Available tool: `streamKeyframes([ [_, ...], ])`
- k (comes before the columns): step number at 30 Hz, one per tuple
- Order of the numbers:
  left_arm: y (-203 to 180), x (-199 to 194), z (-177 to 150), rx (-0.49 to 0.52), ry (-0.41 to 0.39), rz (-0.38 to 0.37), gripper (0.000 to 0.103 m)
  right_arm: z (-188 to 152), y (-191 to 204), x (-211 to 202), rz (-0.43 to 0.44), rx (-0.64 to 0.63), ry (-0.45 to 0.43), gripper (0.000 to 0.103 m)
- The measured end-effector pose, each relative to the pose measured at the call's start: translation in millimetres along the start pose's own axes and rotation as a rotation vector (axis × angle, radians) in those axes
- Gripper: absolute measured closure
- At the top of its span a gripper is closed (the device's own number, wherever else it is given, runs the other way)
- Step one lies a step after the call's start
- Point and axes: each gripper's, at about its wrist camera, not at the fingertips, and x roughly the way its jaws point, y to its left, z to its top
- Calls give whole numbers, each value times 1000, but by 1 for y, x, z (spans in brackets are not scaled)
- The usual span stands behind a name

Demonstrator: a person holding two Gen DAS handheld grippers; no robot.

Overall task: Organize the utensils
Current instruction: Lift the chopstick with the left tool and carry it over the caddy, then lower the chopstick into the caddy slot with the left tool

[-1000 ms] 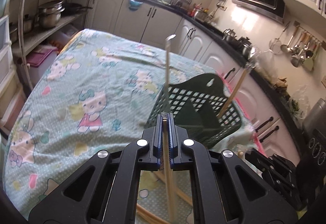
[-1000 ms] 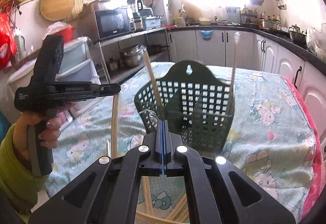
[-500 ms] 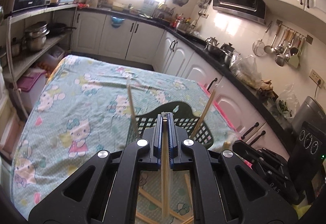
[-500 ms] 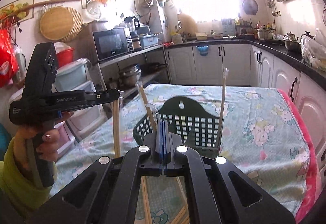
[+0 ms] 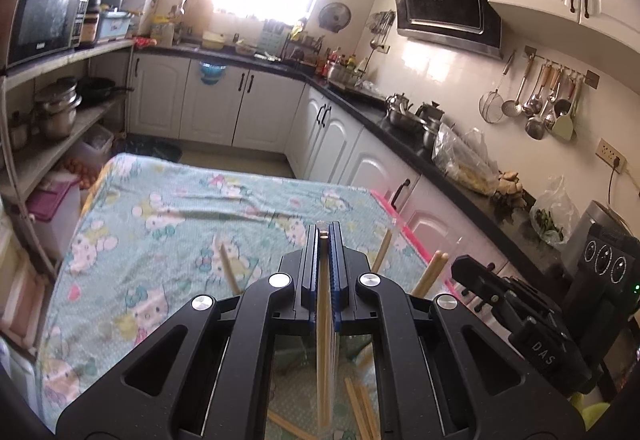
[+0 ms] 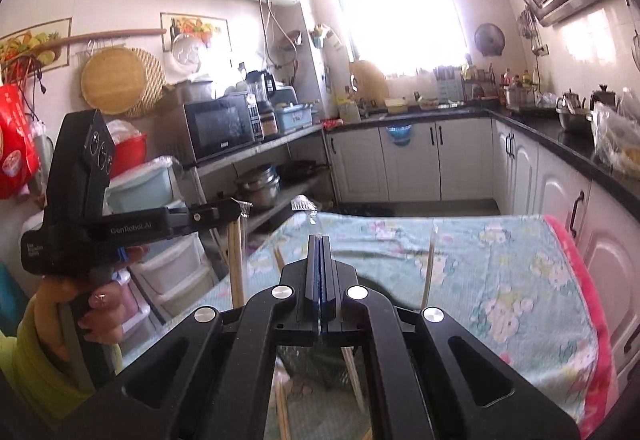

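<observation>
left tool (image 5: 323, 240): clamped on chopstick (image 5: 322, 340) | right tool (image 6: 319, 240): closed, empty

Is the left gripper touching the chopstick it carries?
Touching. Left wrist view shows the left gripper shut on the chopstick, which runs between its pads.

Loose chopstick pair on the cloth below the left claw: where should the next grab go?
Probably mid-shaft on the chopstick pair, descending from above with jaws across the thin width: they lie flat, side by side on the cloth, so no end is raised. The left claw holds a chopstick.
</observation>
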Motion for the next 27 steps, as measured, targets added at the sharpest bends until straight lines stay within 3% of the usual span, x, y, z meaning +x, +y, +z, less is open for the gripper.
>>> streamKeyframes([
  [16, -20, 11, 52, 34, -132, 38, 101, 53, -13, 4, -11, 24, -109, 102],
  [27, -19, 45, 48, 42, -142, 91, 101, 55, -22, 18, -11, 57, -107, 102],
])
